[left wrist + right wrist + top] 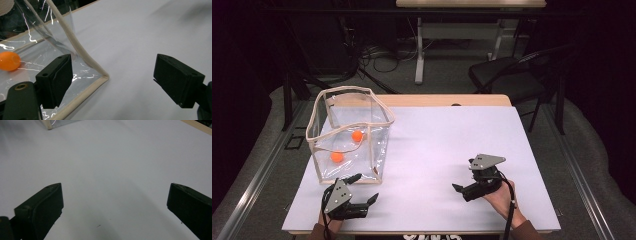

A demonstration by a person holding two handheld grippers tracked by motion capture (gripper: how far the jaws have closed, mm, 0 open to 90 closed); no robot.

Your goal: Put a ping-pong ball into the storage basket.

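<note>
The left gripper [362,192] sits at 7 o'clock on the table [437,150], jaws spread wide and holding nothing, one jaw just beside the near corner of the bag [349,135]. The right gripper [458,188], at 5 o'clock, is likewise spread and holding nothing. Farther off, at 10 o'clock, the clear bag stands upright with 2 balls [337,157] inside.

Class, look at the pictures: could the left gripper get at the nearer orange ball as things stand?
Probably not directly: the left gripper is outside the clear bag, whose wall stands between it and the nearer orange ball. It would have to go over the rim.
</note>
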